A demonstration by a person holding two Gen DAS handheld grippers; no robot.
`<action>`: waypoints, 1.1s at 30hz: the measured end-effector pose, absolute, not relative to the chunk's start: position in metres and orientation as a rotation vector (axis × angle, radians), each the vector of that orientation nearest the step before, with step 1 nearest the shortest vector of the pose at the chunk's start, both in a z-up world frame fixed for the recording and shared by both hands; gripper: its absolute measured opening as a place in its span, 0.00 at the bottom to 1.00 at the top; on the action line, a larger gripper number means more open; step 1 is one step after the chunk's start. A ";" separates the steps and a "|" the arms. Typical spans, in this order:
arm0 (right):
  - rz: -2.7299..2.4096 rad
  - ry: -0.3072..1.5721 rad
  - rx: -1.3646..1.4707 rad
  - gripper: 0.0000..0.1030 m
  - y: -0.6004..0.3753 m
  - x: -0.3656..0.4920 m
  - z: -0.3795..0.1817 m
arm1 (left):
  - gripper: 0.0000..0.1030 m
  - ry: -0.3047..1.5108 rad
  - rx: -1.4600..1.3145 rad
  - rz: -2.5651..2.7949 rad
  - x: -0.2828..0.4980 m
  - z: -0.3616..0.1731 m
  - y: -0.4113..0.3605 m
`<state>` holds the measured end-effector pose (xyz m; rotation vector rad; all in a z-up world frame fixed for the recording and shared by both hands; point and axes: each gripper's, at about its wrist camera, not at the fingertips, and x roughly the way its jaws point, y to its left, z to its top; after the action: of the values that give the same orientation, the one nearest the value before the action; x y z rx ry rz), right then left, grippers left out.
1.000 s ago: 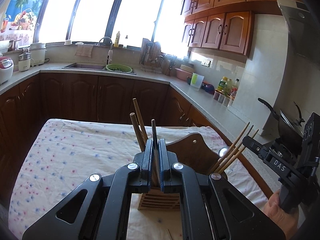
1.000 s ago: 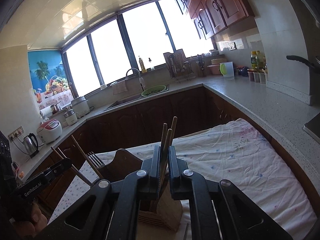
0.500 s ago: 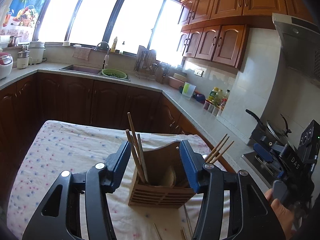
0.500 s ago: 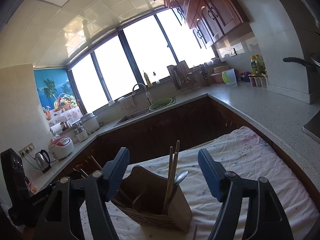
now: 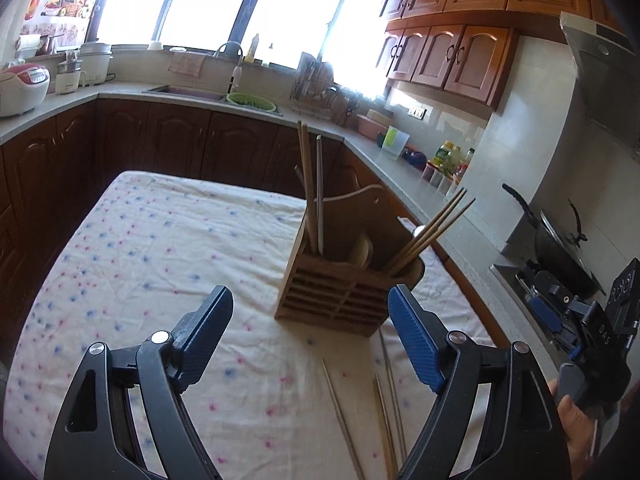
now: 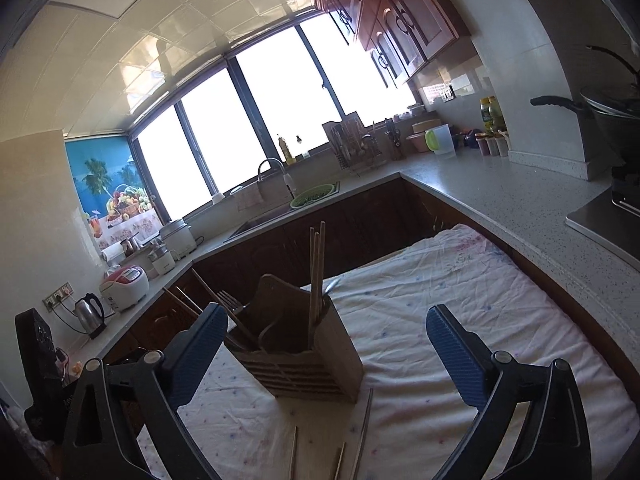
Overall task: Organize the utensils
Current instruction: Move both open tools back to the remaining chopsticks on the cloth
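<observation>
Two grippers are in my hands, and both stand wide apart with nothing between their blue pads. My left gripper [image 5: 310, 332] hangs above the flowered tablecloth [image 5: 160, 248], just short of the wooden utensil holder [image 5: 344, 292], which stands upright on the cloth near the table's far right part. My right gripper [image 6: 326, 348] also faces the holder [image 6: 304, 356] from the other side, its fingers spread to either side of the box without touching it.

In the holder's left compartment, seen from my left camera, a few chopsticks [image 5: 310, 192] stand nearly upright. At the right end another bunch of chopsticks [image 5: 432, 232] leans outward to the right. Between the two bunches a pale spoon [image 5: 360, 250] sits low inside. From my right camera a fork [image 6: 230, 304] shows with its tines up beside the holder's tall back board, close to my left finger [image 6: 198, 356].

Several loose chopsticks [image 5: 384, 400] lie flat on the cloth in front of the holder, between my left gripper's fingers; my right camera shows them [image 6: 364, 428] at the bottom edge too.

My right hand [image 5: 576, 432] shows at the lower right of the left view, wrapped around the black handle. Behind the table run the grey countertop [image 6: 500, 192], the sink [image 5: 188, 90] and a dark wok [image 5: 560, 240].
</observation>
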<state>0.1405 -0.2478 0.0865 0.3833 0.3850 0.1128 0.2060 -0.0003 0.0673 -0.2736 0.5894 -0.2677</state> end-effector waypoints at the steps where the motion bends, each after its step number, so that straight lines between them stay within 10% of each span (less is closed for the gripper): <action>1: 0.105 0.404 0.387 0.98 -0.250 0.138 0.079 | 0.80 0.607 -0.277 -0.265 0.203 0.060 0.000; 26: 0.085 0.674 0.366 0.97 -0.250 0.140 -0.009 | 0.80 0.875 -0.138 -0.279 0.201 -0.021 -0.055; 33: 0.128 0.780 0.320 0.57 -0.236 0.187 -0.027 | 0.47 0.921 -0.118 -0.312 0.223 -0.030 -0.070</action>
<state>0.1872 -0.2356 -0.0271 0.3204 0.7803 0.1284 0.2233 -0.0702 -0.0303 -0.1182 0.9210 -0.3123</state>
